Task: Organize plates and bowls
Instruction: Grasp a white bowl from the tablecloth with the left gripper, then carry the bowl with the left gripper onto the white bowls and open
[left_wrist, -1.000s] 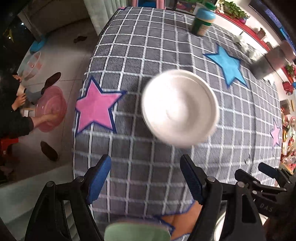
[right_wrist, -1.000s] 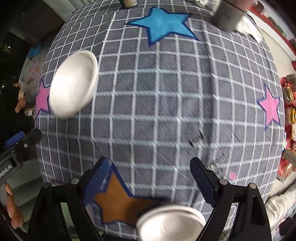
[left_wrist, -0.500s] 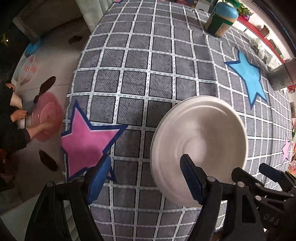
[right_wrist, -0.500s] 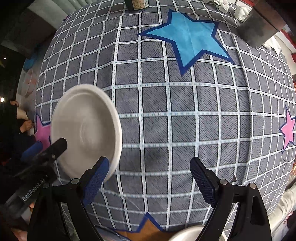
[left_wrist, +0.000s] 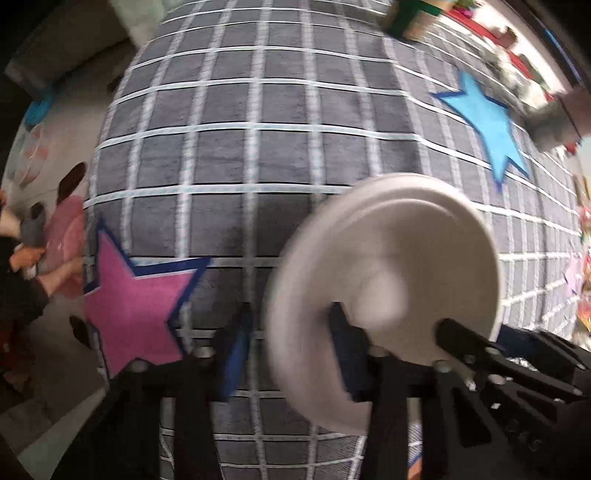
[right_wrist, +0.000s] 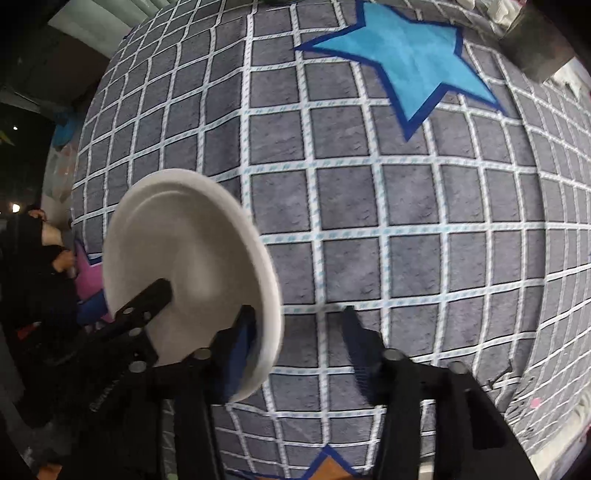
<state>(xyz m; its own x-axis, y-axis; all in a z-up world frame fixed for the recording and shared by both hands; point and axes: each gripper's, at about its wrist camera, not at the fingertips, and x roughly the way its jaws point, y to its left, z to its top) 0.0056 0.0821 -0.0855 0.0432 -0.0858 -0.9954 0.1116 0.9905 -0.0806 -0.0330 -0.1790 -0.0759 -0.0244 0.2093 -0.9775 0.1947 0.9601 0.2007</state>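
Note:
A white plate (left_wrist: 388, 258) lies on the grey checked tablecloth (left_wrist: 240, 166). My left gripper (left_wrist: 290, 332) points down over the plate's left rim, one finger outside it and one over its well. The jaws are closing, and a thin gap still shows at the outer pad. My right gripper (right_wrist: 299, 328) straddles the opposite rim of the plate (right_wrist: 184, 240). Its jaws are closing too, with bare cloth still showing between the rim and the outer finger. Each view shows the other gripper on the far side of the plate.
A pink star (left_wrist: 136, 295) and a blue star (right_wrist: 402, 62) are printed on the cloth. A grey metal container (right_wrist: 535, 48) and a blurred green jar (left_wrist: 406, 18) stand at the far edge. A person crouches by a pink basin (left_wrist: 66, 251) on the floor at left.
Both grippers have come down and in toward the plate. Their jaws have narrowed from wide open, and each pair now has a rim of the plate between its fingers.

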